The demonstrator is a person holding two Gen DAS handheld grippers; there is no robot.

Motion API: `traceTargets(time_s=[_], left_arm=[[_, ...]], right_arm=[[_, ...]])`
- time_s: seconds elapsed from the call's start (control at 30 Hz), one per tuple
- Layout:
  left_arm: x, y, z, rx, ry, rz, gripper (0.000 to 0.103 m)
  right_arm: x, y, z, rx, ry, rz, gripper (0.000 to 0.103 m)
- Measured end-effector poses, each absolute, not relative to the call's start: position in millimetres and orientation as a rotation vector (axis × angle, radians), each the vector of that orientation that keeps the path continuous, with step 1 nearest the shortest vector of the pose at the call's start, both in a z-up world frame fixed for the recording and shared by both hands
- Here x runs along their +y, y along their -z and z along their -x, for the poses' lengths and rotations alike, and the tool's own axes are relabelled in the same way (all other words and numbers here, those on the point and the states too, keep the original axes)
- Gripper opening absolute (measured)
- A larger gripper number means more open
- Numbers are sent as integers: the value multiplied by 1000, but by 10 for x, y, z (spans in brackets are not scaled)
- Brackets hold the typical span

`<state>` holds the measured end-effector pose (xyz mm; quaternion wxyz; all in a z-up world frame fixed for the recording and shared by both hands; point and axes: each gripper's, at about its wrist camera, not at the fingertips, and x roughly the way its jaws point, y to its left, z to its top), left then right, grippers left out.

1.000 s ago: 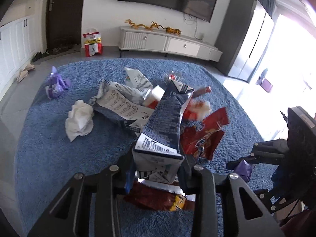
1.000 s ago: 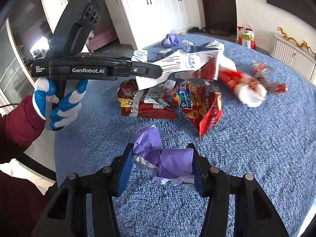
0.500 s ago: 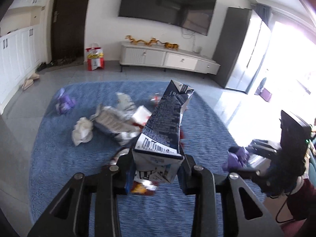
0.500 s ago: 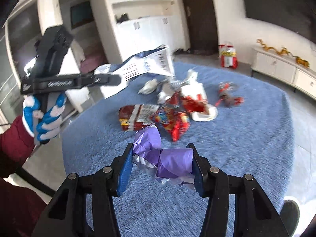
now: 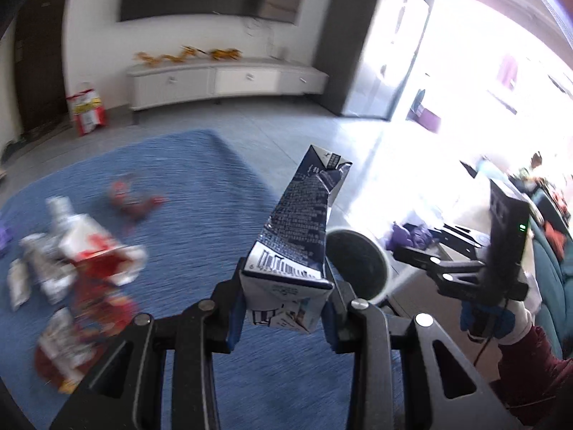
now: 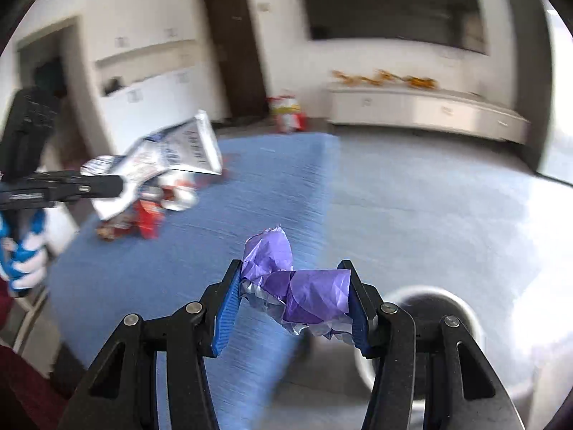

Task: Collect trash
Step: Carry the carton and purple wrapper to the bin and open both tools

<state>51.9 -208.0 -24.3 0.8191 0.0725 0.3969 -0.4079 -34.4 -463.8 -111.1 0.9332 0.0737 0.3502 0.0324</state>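
Note:
My left gripper point(image 5: 284, 306) is shut on a dark blue and white milk carton point(image 5: 297, 236), held upright in the air above the blue rug point(image 5: 200, 200). My right gripper point(image 6: 292, 302) is shut on a crumpled purple wrapper point(image 6: 297, 279), also lifted. A white bin with a dark inside point(image 5: 358, 265) stands just right of the carton; in the right wrist view it point(image 6: 433, 308) lies low, behind my right finger. In the left wrist view the right gripper point(image 5: 415, 254) holds the purple wrapper point(image 5: 412, 234) beyond the bin. The left gripper and carton point(image 6: 172, 157) show at the left of the right wrist view.
Several wrappers and packets point(image 5: 82, 261) lie on the rug at the left; the same pile point(image 6: 150, 211) shows in the right wrist view. A white TV cabinet point(image 5: 225, 79) stands along the far wall. A red bag point(image 5: 86, 109) stands by the door. Bare tiled floor point(image 6: 429, 186) lies right of the rug.
Both grippers have risen from the trash pile and swung right with their loads. The pile has slid to the left of both views and the bin has come into view.

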Motion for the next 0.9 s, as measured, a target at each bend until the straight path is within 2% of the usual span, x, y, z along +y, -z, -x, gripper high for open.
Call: traceTargets(time_s=[0.23, 0.5, 0.7, 0.73, 0.8, 0.9], left_arm=[[-3160, 644, -521, 949, 946, -245, 33], [-4076, 1106, -638, 1046, 957, -288, 34], [-4455, 1356, -744, 1123, 990, -243, 35], [-4491, 1379, -742, 1134, 993, -232, 36], [-4493, 1410, -758, 1148, 997, -212, 44], [-4472, 1383, -763, 1154, 1005, -180, 47]], right_arm=[[-5461, 1657, 343, 807, 109, -256, 52], [-5940, 2207, 42, 889, 194, -333, 54], [-6157, 2566, -47, 938, 279, -347, 57], [-6201, 2635, -19, 944, 293, -348, 61], [-6248, 2698, 1, 956, 320, -350, 66], [-6275, 2754, 49, 961, 326, -354, 66]])
